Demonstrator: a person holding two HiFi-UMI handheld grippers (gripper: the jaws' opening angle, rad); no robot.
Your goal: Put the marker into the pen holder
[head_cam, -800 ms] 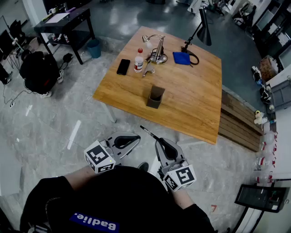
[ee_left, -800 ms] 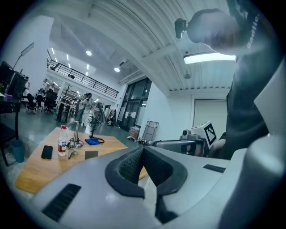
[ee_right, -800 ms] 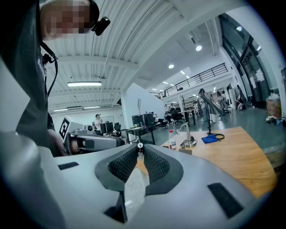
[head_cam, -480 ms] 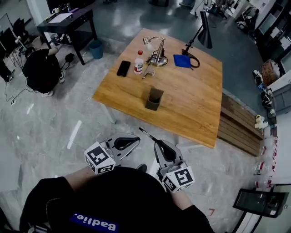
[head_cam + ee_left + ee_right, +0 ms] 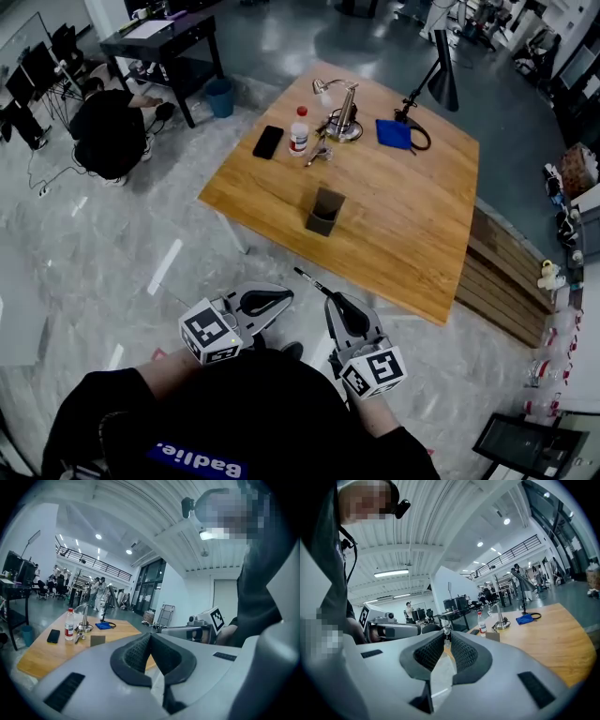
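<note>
The pen holder (image 5: 324, 212), a dark open box, stands on the wooden table (image 5: 412, 234) near its front side; it also shows small in the left gripper view (image 5: 97, 640) and the right gripper view (image 5: 492, 636). My right gripper (image 5: 336, 298) is shut on a thin black marker (image 5: 310, 279) that sticks out forward and to the left over the floor, short of the table. The marker's end shows between the pads (image 5: 447, 632). My left gripper (image 5: 286, 296) hangs beside it, shut with nothing in it; its pads meet (image 5: 150, 638).
On the table's far side stand a water bottle (image 5: 299, 130), a black phone (image 5: 268, 142), a silver desk lamp (image 5: 342, 111), a blue cloth (image 5: 395, 133) and a black lamp (image 5: 439, 75). Wooden planks (image 5: 511, 281) lie right of the table. A person (image 5: 111, 131) crouches far left by a black desk (image 5: 164, 37).
The table has shifted slightly right and down in the head view. Both grippers keep their pose, the marker still held in the right one.
</note>
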